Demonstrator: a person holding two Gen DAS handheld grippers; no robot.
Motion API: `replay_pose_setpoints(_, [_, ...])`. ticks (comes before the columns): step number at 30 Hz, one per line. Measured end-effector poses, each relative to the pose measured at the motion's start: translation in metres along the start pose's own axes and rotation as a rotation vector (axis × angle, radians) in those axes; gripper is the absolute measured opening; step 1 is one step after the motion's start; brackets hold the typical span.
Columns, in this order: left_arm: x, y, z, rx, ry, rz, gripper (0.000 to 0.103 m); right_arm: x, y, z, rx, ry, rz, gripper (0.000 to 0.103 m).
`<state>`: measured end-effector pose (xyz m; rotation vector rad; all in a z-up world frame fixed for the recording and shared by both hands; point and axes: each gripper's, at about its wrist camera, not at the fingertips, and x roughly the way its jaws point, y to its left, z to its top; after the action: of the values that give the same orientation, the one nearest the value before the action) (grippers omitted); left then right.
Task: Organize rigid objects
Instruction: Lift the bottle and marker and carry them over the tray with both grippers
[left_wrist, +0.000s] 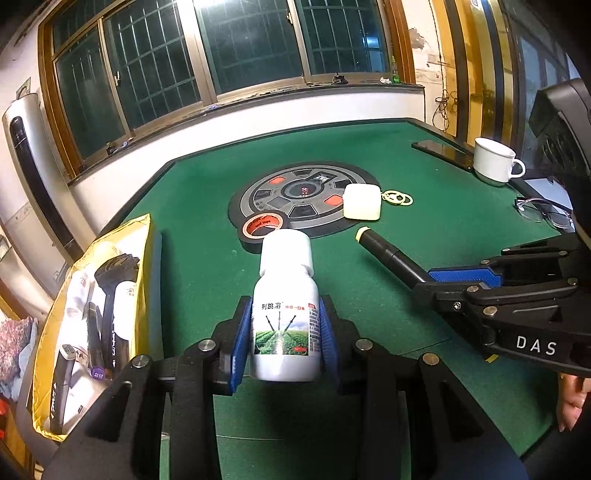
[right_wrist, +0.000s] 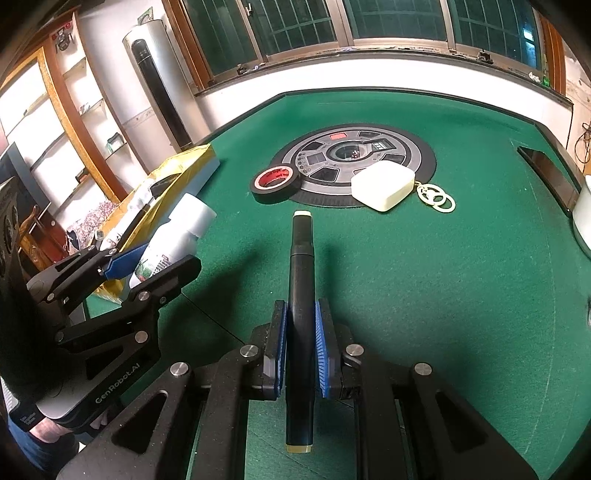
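Observation:
My left gripper is shut on a white bottle with a white cap and a field picture on its label, held above the green table. It also shows in the right wrist view, next to the yellow bag. My right gripper is shut on a black marker pen with pale end caps, held above the felt. The marker also shows in the left wrist view. A yellow bag at the table's left edge holds several bottles and dark items.
A roll of black tape with a red core, a cream case with ring keychain and the round centre panel lie mid-table. A white mug and glasses sit at the right edge.

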<state>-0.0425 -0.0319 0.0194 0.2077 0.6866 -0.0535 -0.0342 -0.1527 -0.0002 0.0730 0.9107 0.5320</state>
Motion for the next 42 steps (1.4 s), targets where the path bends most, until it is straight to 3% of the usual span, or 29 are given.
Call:
replay_pose_setpoints(22, [-0.022, 0.012, 0.003, -0.02, -0.061, 0.023, 0.032, 0.001, 0.016, -0.001, 0.022, -0.012, 0.014, 0.013])
replay_pose_setpoints(42, [-0.045, 0.055, -0.003, -0.097, -0.125, 0.092, 0.032, 0.008, 0.077, 0.023, -0.08, -0.04, 0.05, 0.013])
